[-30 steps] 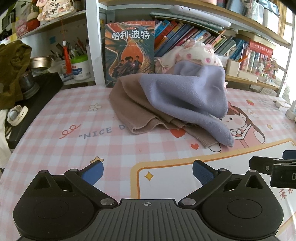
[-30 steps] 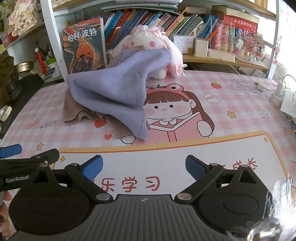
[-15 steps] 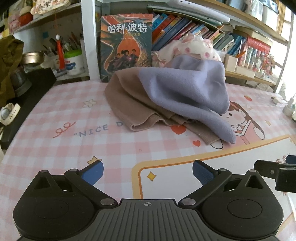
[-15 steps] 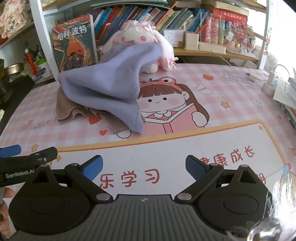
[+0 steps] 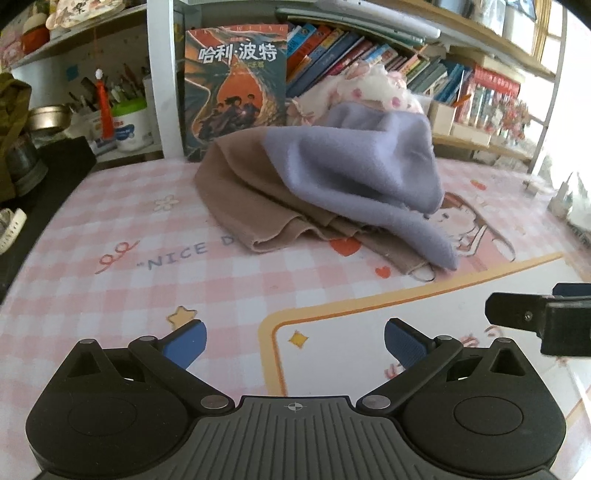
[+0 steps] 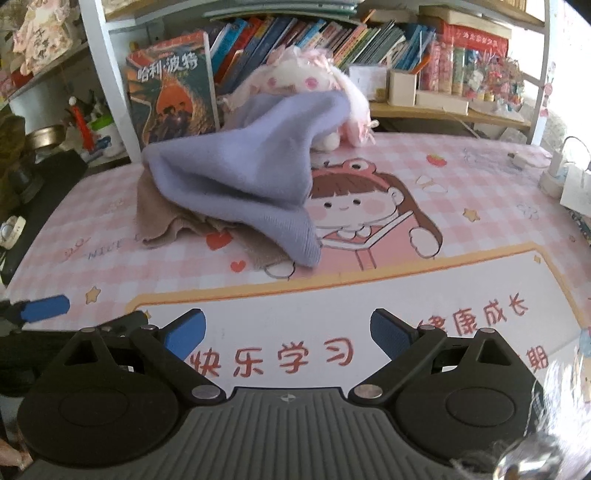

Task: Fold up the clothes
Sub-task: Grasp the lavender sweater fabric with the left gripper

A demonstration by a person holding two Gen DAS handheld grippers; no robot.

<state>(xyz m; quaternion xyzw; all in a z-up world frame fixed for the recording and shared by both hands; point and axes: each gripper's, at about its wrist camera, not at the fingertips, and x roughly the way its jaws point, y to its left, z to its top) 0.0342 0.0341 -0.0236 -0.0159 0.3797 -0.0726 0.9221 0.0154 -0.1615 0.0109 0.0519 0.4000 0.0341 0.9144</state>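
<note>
A lilac cloth (image 5: 354, 173) (image 6: 243, 177) lies heaped over a tan cloth (image 5: 251, 199) (image 6: 159, 218) at the back of the pink checked desk mat (image 5: 110, 280). The lilac cloth's top is draped against a white plush toy (image 6: 306, 77). My left gripper (image 5: 291, 341) is open, low over the mat, well short of the clothes, with nothing between its blue pads. My right gripper (image 6: 288, 334) is open too, over the white printed panel, also nearer than the pile. Each gripper shows at the edge of the other's view.
A shelf with a standing book (image 5: 236, 85), a row of books (image 6: 295, 33) and small boxes runs behind the pile. Cups with pens (image 5: 125, 118) and a dark box (image 5: 44, 177) sit at the left. A plug and cable (image 6: 554, 170) lie at the far right.
Both grippers have moved forward toward the clothes pile and stayed open. The left gripper's fingertip now sits closer beside the right gripper in the right wrist view. The clothes have not moved.
</note>
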